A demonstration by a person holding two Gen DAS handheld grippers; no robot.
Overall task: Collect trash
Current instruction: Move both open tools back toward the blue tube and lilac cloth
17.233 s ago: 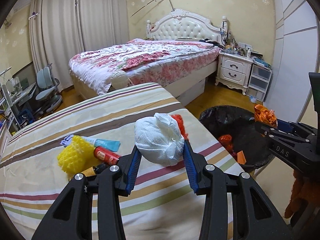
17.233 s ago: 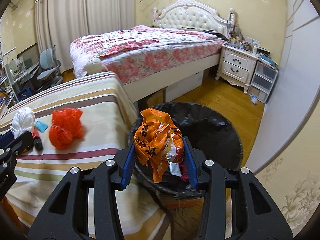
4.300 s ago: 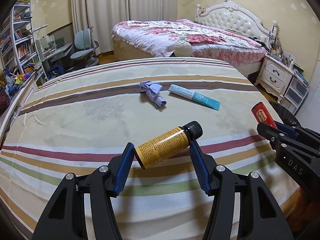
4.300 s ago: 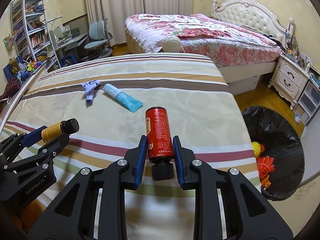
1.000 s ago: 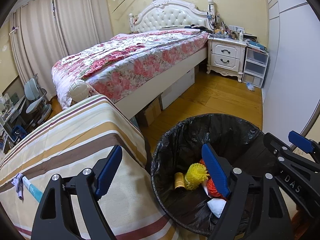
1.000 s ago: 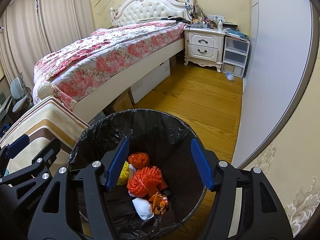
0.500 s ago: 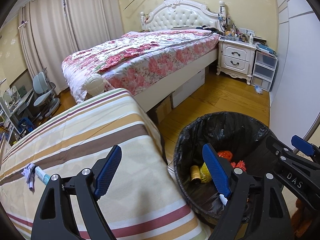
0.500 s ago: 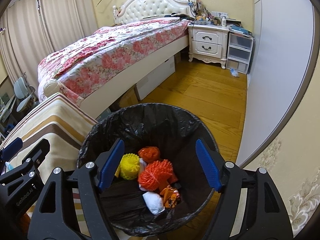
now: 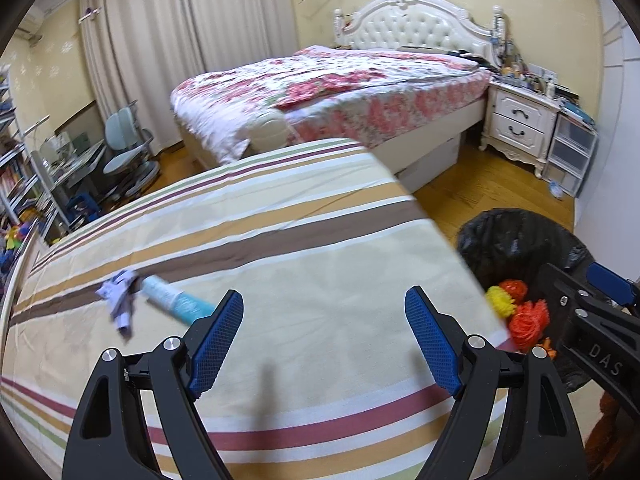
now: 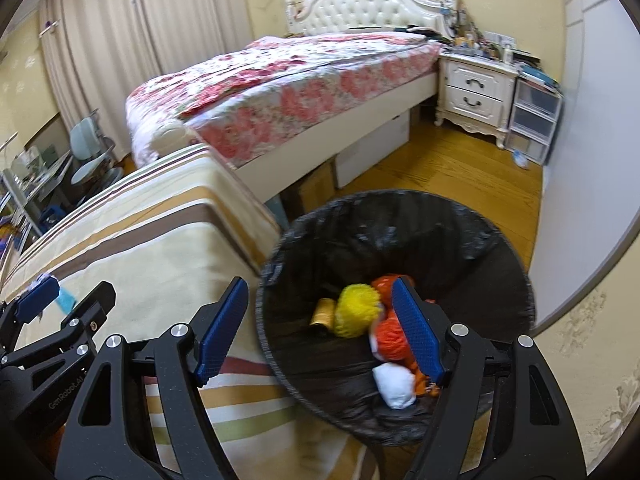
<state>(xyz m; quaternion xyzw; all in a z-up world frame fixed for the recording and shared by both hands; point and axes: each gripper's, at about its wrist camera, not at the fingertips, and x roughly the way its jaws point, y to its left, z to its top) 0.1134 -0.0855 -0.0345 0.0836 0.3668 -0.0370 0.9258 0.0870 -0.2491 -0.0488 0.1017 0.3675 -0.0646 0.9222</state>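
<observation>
My left tongs (image 9: 324, 336): jaws wide, empty. My right tongs (image 10: 320, 328): jaws just widened, nothing between them, over the black-lined round trash bin (image 10: 496, 240).

Remaining items, ahead-left of my left tongs on the striped bedcover (image 9: 320, 248):
- Teal and white squeeze tube (image 9: 172, 299): likely light, soft-walled, slippery; pinch across its middle.
- Crumpled lilac wrapper (image 9: 118, 300), just beside it: probably flimsy; grab the bunched centre.

Room: open cover all round both; bed edge and bin lie right of my left tongs.
</observation>
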